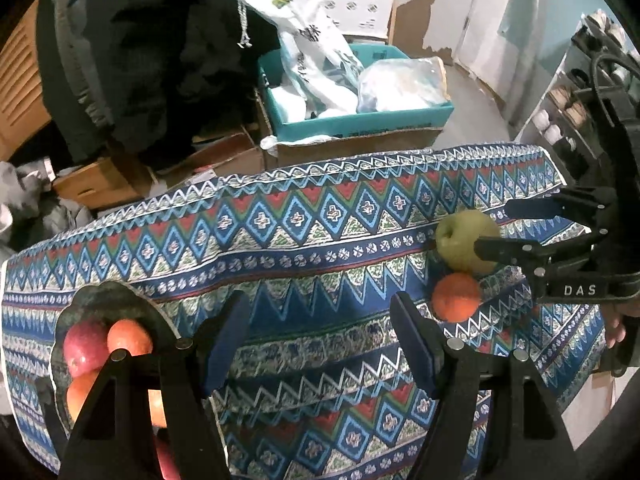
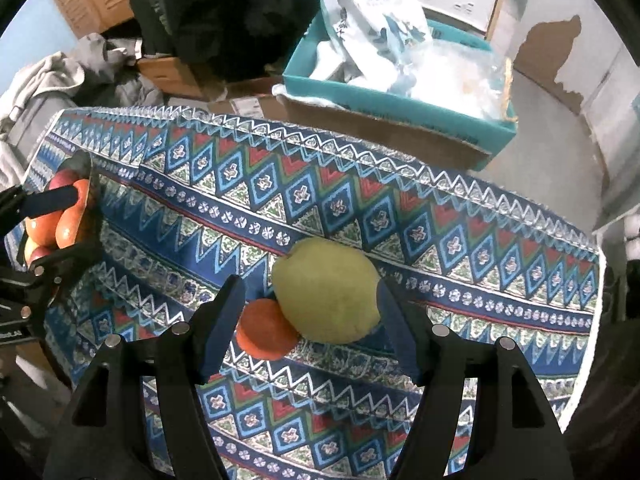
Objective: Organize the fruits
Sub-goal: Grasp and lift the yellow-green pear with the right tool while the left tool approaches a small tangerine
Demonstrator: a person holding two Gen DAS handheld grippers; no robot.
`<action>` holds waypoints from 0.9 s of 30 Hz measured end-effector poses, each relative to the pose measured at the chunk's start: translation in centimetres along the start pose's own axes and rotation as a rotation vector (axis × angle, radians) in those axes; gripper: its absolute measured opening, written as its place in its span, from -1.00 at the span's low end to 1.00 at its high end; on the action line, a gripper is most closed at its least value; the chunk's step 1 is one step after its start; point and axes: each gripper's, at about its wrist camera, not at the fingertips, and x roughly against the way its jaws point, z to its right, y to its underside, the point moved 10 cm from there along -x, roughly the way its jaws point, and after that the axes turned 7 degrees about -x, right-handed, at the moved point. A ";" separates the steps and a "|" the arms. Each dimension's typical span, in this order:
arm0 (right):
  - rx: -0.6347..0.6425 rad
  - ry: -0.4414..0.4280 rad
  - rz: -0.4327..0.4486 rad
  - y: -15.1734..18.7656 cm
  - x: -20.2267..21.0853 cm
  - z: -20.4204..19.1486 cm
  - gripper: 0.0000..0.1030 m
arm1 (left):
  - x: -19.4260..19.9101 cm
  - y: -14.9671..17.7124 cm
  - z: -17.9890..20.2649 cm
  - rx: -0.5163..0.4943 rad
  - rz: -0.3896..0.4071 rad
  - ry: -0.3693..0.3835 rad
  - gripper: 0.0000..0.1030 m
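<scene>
A green apple and an orange lie touching on the patterned tablecloth. My right gripper is open, with both fruits between its fingers; the right finger is close beside the apple. In the left wrist view the apple and orange are at the right, with the right gripper around the apple. My left gripper is open and empty above the cloth. A dark bowl holding several red and orange fruits sits at its left; it also shows in the right wrist view.
Beyond the table's far edge stand a teal box with white plastic bags, cardboard boxes, a dark hanging garment and a shelf with cups at the right.
</scene>
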 end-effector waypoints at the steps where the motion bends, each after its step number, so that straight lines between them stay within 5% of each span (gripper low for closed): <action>1: 0.003 -0.002 -0.006 0.0 -0.3 0.1 0.34 | -0.3 -0.1 0.1 -0.002 -0.002 0.006 0.43; 19: 0.047 0.011 -0.080 1.0 -5.1 1.2 0.52 | -4.9 -0.8 1.6 -0.002 -0.062 0.074 0.43; 27: -0.045 -0.027 -0.066 1.0 -5.2 2.1 0.48 | -5.1 -1.1 2.4 -0.010 -0.061 0.085 0.43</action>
